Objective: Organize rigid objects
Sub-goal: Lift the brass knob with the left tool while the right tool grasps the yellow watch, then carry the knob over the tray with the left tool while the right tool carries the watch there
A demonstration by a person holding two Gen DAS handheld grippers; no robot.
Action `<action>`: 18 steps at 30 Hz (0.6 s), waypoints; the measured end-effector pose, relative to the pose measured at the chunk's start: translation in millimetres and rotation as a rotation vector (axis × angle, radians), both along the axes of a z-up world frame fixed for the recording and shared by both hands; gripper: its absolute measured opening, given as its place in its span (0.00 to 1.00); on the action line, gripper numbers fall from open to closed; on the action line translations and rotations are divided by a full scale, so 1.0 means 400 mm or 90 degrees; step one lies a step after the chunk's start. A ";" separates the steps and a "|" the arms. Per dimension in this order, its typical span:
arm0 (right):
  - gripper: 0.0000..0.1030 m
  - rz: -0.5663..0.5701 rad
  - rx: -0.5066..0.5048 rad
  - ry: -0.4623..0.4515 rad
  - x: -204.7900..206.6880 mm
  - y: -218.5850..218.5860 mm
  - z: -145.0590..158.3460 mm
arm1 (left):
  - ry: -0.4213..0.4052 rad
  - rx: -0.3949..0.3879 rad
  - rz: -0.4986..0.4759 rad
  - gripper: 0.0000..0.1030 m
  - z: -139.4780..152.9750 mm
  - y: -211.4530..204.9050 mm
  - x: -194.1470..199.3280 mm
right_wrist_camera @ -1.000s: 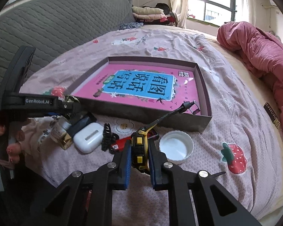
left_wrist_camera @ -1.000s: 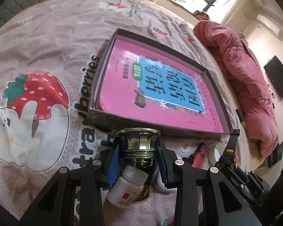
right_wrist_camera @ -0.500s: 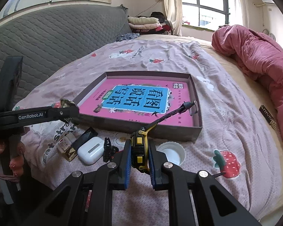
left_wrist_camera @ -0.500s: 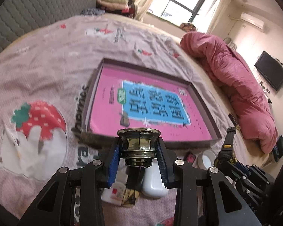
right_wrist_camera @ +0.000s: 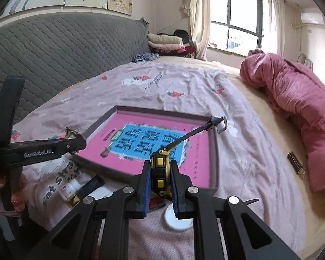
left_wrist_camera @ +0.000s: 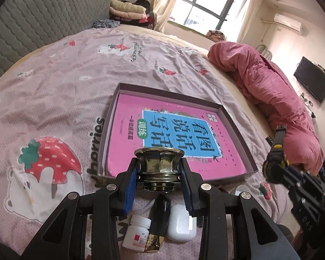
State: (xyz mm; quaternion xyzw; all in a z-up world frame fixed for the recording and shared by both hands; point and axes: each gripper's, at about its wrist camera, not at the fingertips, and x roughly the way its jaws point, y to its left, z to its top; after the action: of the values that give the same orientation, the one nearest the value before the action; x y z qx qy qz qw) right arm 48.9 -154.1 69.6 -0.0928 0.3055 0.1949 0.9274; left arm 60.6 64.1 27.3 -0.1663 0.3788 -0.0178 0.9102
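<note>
On the strawberry-print bedspread (left_wrist_camera: 54, 82), a white bottle (left_wrist_camera: 136, 236), a black-and-gold pack (left_wrist_camera: 159, 221) and a white case (left_wrist_camera: 181, 225) lie side by side below the left gripper (left_wrist_camera: 160, 173), whose blue pads clamp a brass cup (left_wrist_camera: 159, 164) in the air. The right gripper (right_wrist_camera: 160, 173) grips a yellow-black watch (right_wrist_camera: 159, 173), its strap reaching out over the tray (right_wrist_camera: 214, 151); a white lid (right_wrist_camera: 178, 222) lies beneath it. The shallow tray holds a pink book (left_wrist_camera: 162, 130). Beyond lies a pink quilt (right_wrist_camera: 292, 108).
</note>
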 end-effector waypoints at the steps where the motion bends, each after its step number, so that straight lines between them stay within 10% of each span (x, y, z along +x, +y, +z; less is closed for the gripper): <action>1: 0.16 -0.002 0.004 -0.003 0.006 -0.001 0.007 | -0.002 0.005 0.000 0.36 0.004 -0.002 0.004; 18: 0.16 -0.007 0.011 -0.038 0.141 0.019 0.077 | -0.002 0.004 0.006 0.36 0.054 -0.015 0.163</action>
State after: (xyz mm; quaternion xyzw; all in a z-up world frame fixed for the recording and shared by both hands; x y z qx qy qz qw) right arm 105.4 -146.3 100.6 -0.0889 0.2767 0.1896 0.9379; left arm 125.7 58.1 49.0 -0.1654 0.3766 -0.0123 0.9114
